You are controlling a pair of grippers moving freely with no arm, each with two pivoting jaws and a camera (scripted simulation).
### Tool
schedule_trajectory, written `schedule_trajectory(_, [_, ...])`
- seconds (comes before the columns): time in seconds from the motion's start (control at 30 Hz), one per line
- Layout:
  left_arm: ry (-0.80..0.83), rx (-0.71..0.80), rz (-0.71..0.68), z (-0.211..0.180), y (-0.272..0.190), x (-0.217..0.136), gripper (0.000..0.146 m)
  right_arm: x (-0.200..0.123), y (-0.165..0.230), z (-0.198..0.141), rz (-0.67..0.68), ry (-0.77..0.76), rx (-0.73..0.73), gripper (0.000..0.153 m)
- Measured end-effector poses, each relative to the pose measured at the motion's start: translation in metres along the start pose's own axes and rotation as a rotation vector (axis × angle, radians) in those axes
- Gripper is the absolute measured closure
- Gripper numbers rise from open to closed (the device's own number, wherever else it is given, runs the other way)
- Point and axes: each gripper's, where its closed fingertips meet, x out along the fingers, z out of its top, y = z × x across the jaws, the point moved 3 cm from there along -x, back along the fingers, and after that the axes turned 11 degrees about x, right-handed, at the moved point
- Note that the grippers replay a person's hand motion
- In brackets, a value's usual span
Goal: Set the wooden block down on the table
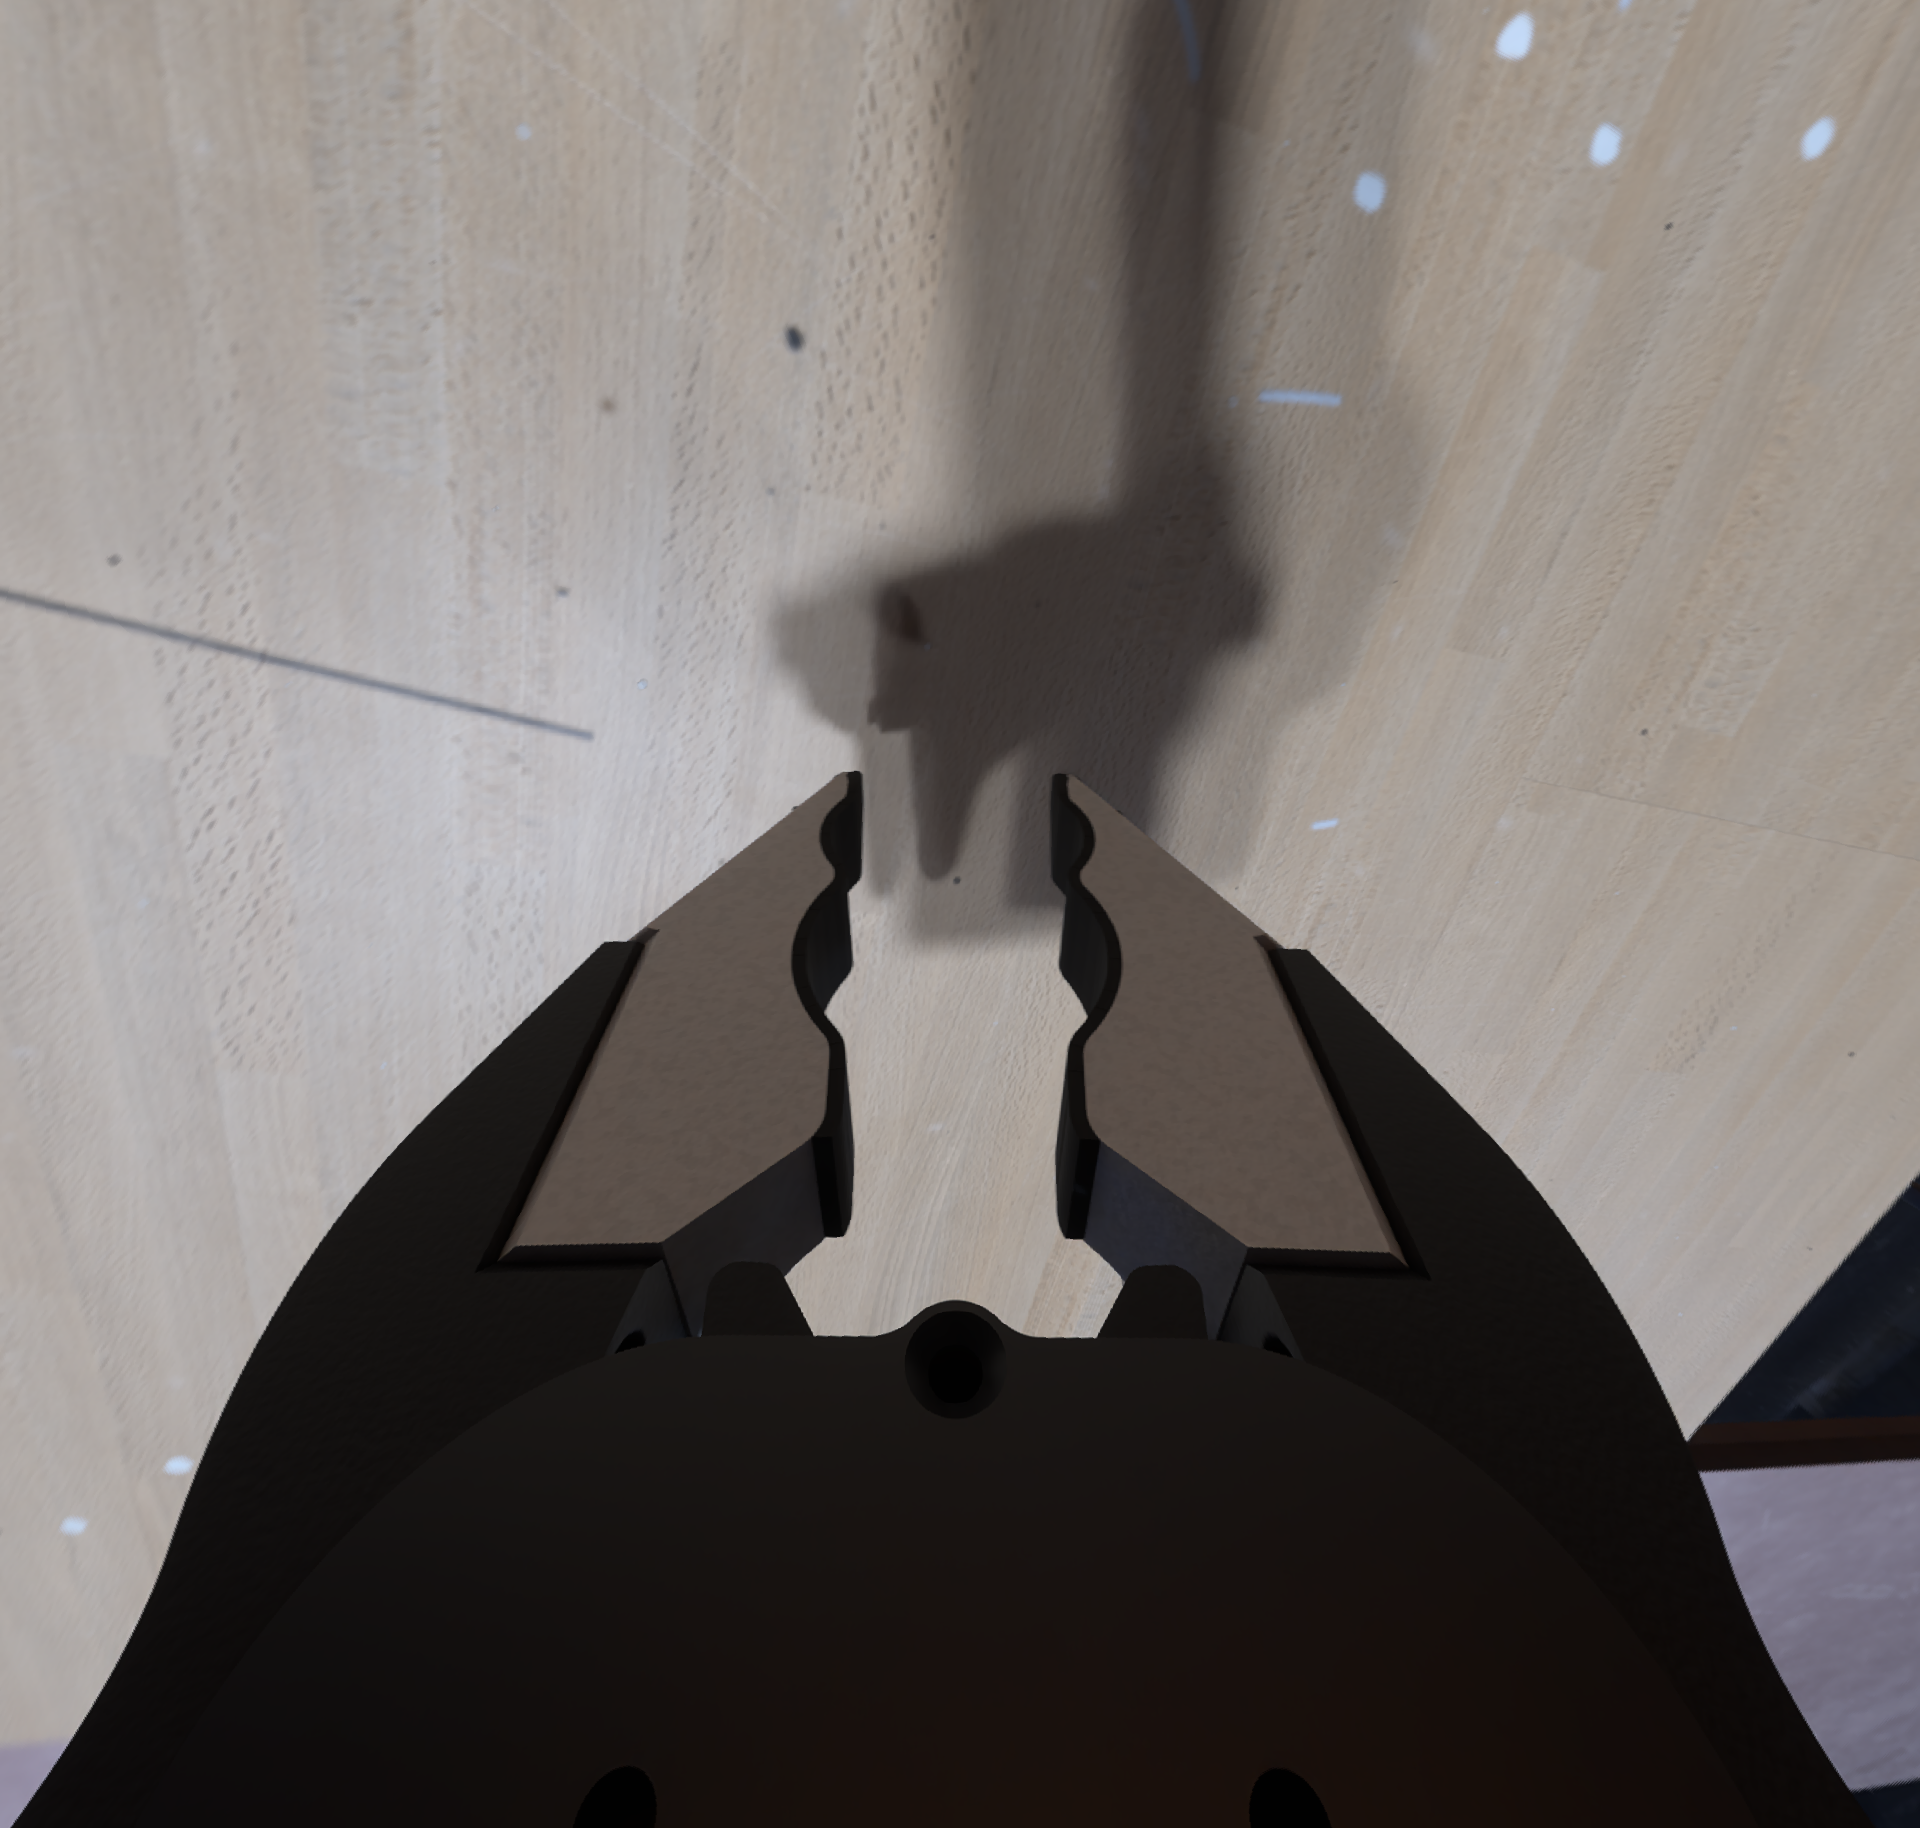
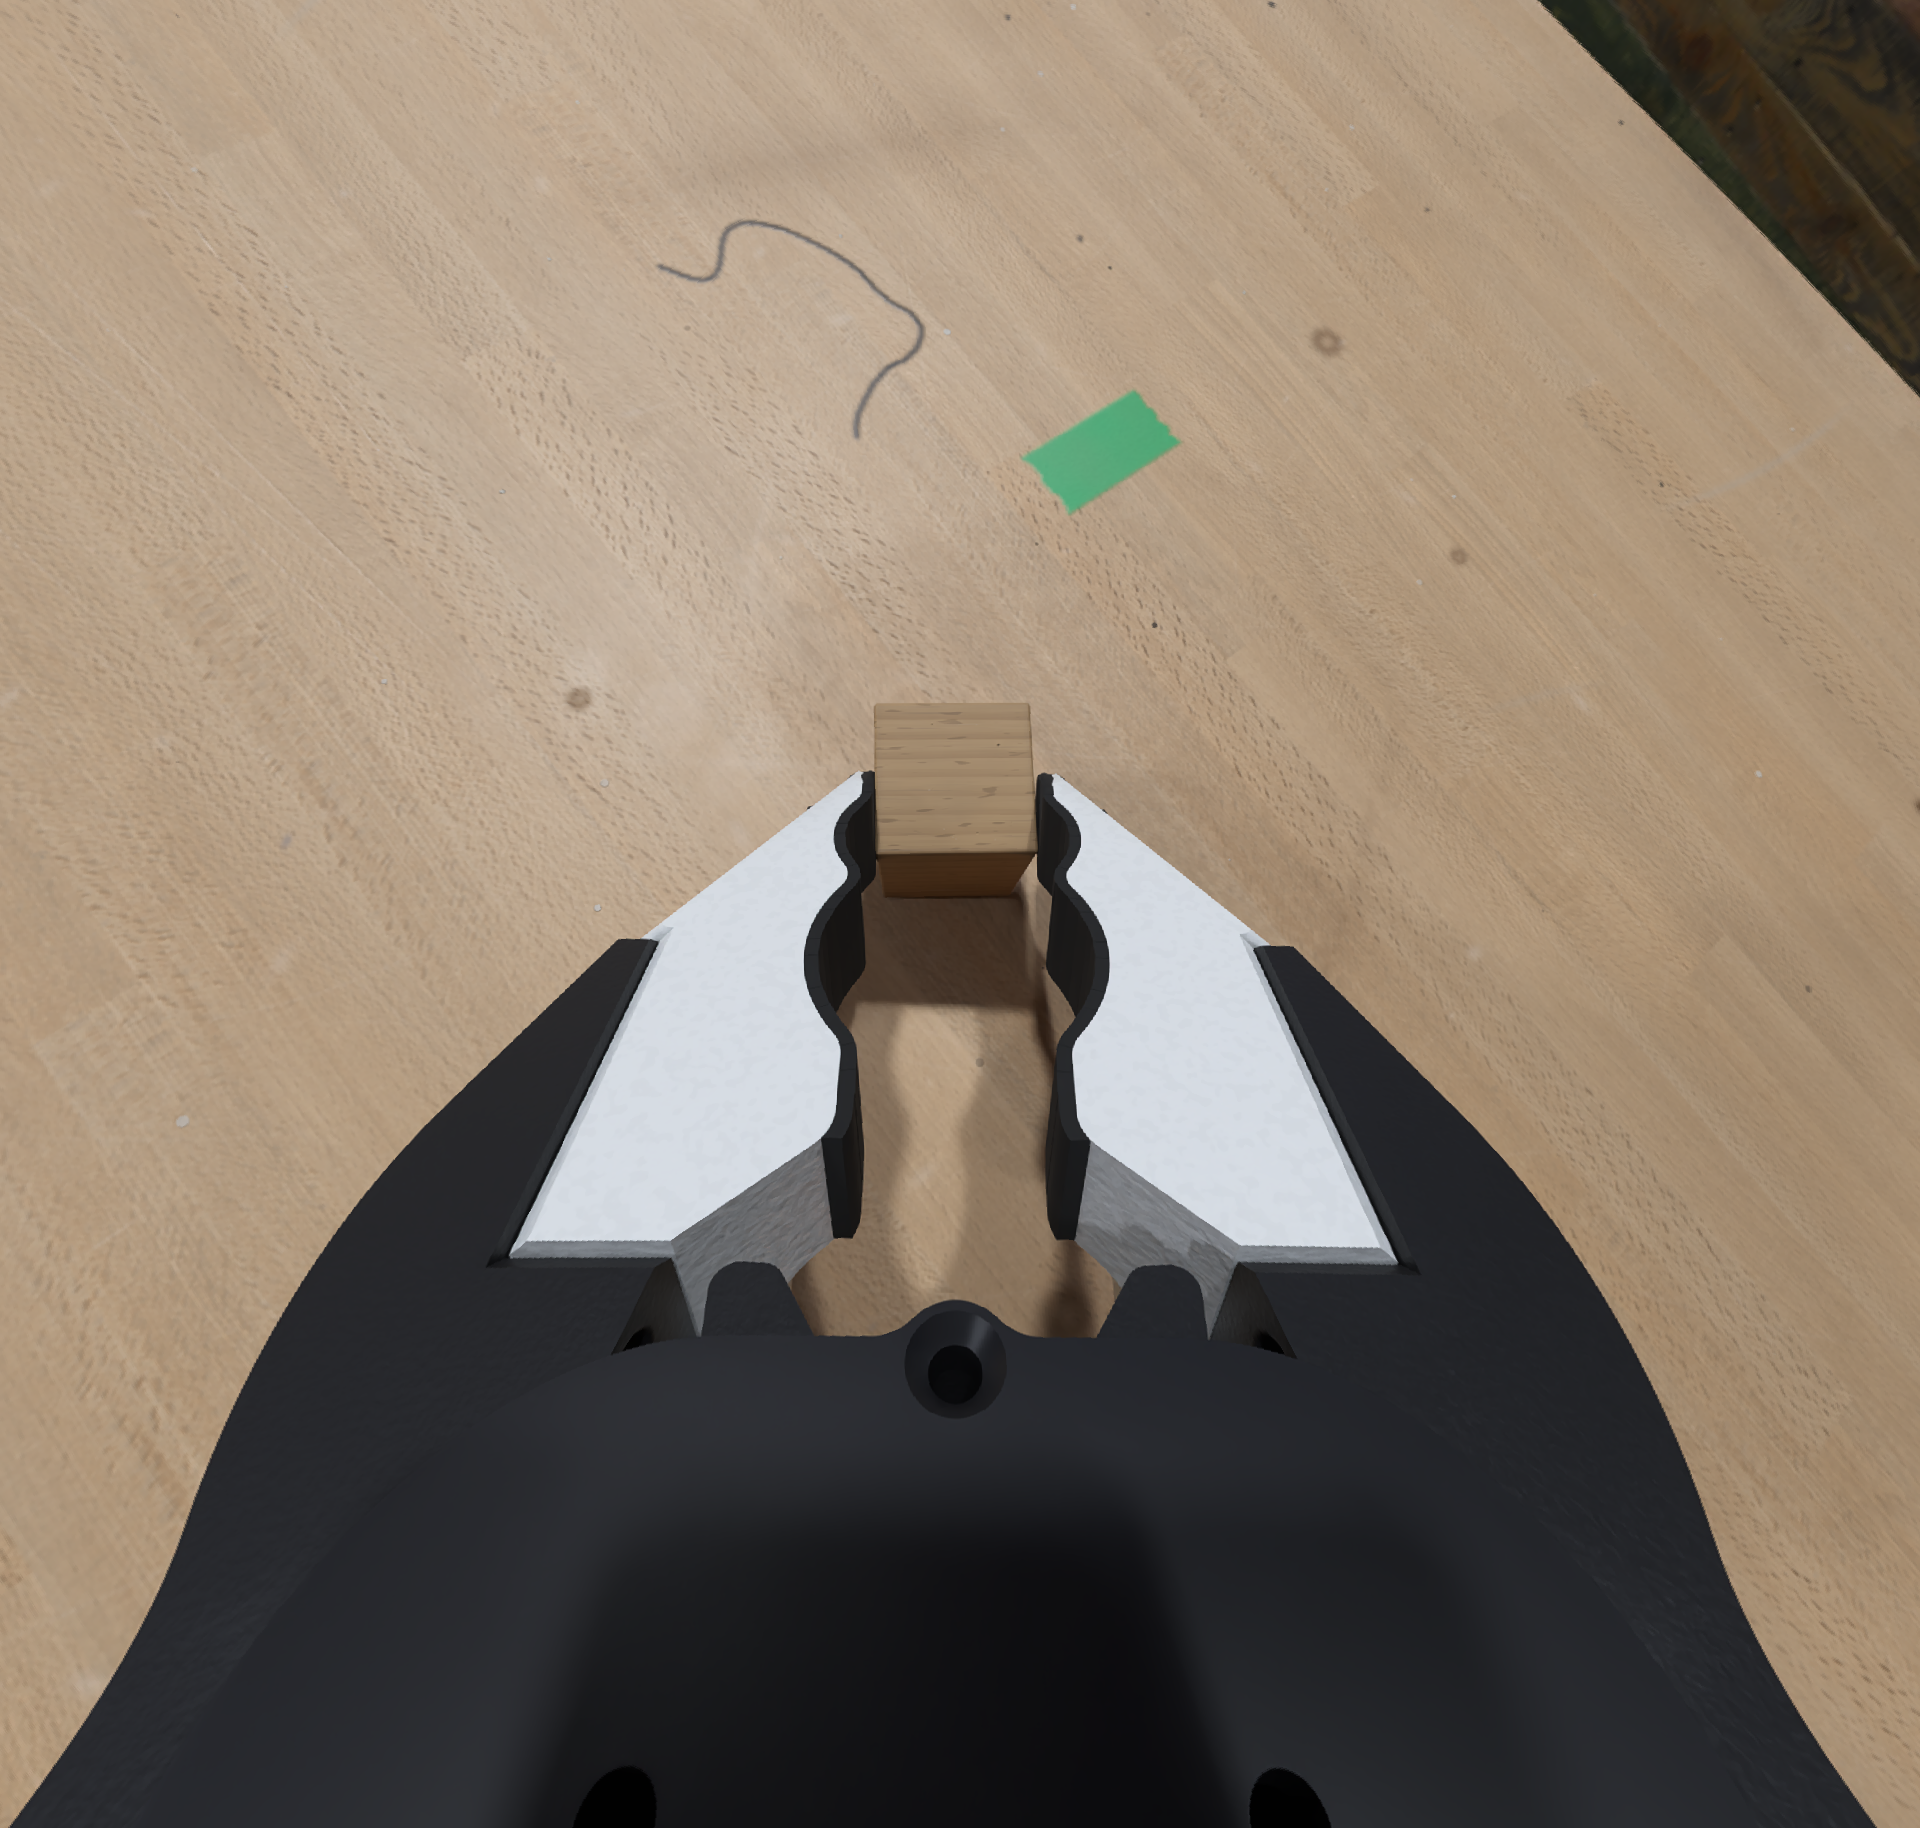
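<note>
Two grippers: one seen in each wrist view, both above a pale wooden table.
Right gripper: its white fingers with black inner pads are closed against the left and right faces of the wooden block, which sits between the fingertips.
Wooden block: a small light-brown cube, held at the very tips of the right gripper; its far part sticks out past them. Its shadow falls on the table just below and behind it; whether its underside touches the table I cannot tell.
Left gripper: fingers parted with a clear gap, nothing between them; only bare table shows through the gap.
Shadow: a dark blurred shape on the table just ahead of the left gripper's tips.
Green tape: a small flat piece stuck to the table, beyond the block and slightly to the right, well apart from it.
Grey line: a thin curling mark on the table, left of the tape.
Table edge: runs diagonally at upper right of the right wrist view, with dark floor beyond.
</note>
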Motion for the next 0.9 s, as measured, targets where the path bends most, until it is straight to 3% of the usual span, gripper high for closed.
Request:
schedule_trajectory(0.13, [-0.038,0.025,-0.026,0.005,0.000,0.003,0.130,0.001,-0.001,0.000,-0.010,0.003,-0.001,0.122])
schedule_trajectory(0.23, [-0.001,0.024,0.060,0.000,0.014,0.000,0.146,0.001,-0.003,-0.001,-0.018,0.005,-0.001,0.122])
schedule_trajectory(0.47, [-0.049,-0.019,0.063,-0.007,0.025,-0.018,0.146,0.001,-0.005,-0.001,-0.024,0.003,0.003,0.122])
schedule_trajectory(0.7, [0.035,-0.010,-0.018,-0.018,0.011,-0.013,0.102,0.001,-0.004,-0.001,-0.032,0.012,-0.004,0.122])
schedule_trajectory(0.83, [0.067,0.018,-0.013,-0.008,0.013,0.003,0.107,0.001,-0.004,-0.001,-0.033,0.014,-0.006,0.122])
schedule_trajectory(0.9, [0.057,0.042,0.050,0.001,0.022,0.004,0.124,0.001,-0.004,-0.001,-0.032,0.015,-0.007,0.122])
